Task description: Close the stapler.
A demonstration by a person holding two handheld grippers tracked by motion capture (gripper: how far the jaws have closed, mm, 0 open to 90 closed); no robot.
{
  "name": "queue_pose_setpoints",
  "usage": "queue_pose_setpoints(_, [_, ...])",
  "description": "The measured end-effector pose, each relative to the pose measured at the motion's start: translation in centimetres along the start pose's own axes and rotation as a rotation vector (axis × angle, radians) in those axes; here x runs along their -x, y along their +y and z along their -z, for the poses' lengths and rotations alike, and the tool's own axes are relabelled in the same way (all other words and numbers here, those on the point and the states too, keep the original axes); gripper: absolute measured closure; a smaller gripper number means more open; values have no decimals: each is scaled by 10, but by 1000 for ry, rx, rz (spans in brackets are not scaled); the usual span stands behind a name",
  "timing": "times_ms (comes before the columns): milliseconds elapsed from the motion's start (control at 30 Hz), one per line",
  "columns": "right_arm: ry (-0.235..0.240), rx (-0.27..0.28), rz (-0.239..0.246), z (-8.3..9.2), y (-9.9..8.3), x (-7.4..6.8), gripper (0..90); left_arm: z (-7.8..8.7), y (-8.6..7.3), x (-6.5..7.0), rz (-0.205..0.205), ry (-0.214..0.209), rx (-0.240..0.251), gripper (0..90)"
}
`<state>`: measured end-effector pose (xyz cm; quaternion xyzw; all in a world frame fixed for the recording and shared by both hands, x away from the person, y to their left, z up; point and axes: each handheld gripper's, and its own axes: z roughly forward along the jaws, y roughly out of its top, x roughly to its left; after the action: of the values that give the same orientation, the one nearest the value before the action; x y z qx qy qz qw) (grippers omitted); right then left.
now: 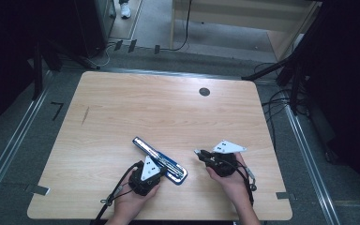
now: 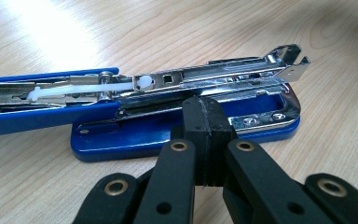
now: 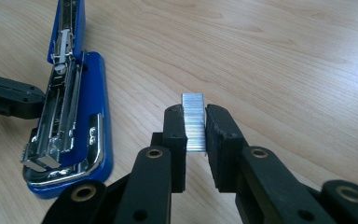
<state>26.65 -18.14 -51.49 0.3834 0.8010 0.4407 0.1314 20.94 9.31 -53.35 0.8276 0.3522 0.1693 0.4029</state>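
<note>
Stapler point(image 1: 159, 160), blue plastic body with a chromed steel magazine, lies opened out flat on the pale wood-grain surface point(image 1: 122, 108), near the person's edge, between the two hands. Left gripper point(image 2: 204, 122): black fingers pressed together, tips against the stapler's base at its front end, seemingly to steady it. Right gripper point(image 3: 196, 128): fingers pinching a short silver strip of staples point(image 3: 194, 122), held upright above the surface, just beside the stapler and clear of it.

Risks, as judged from here:
- Strip is glued wire, brittle; too hard a pinch or a twist could snap it.
- Strip stands on end; unless laid level it may jam against the open magazine channel.
- Left fingers only lean on the base; a push from the strip could slide the stapler.
</note>
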Motion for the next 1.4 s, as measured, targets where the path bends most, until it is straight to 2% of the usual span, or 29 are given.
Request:
queue_pose_setpoints(133, [7, 3, -12, 2, 0, -2, 802, 0, 0, 0, 0, 0, 0, 900])
queue_pose_setpoints(433, [15, 0, 16, 4, 5, -8, 802, 0, 0, 0, 0, -1, -1, 900])
queue_pose_setpoints(833, [45, -4, 47, 9, 15, -27, 802, 0, 0, 0, 1, -2, 0, 900])
queue_pose_setpoints(1167, [49, -12, 74, 11, 22, -39, 802, 0, 0, 0, 3, -1, 0, 900])
queue_pose_setpoints(1267, [57, -12, 61, 10, 22, -42, 802, 0, 0, 0, 3, -1, 1, 900])
queue_pose_setpoints(1400, [58, -19, 70, 9, 23, -47, 802, 0, 0, 0, 3, -1, 0, 900])
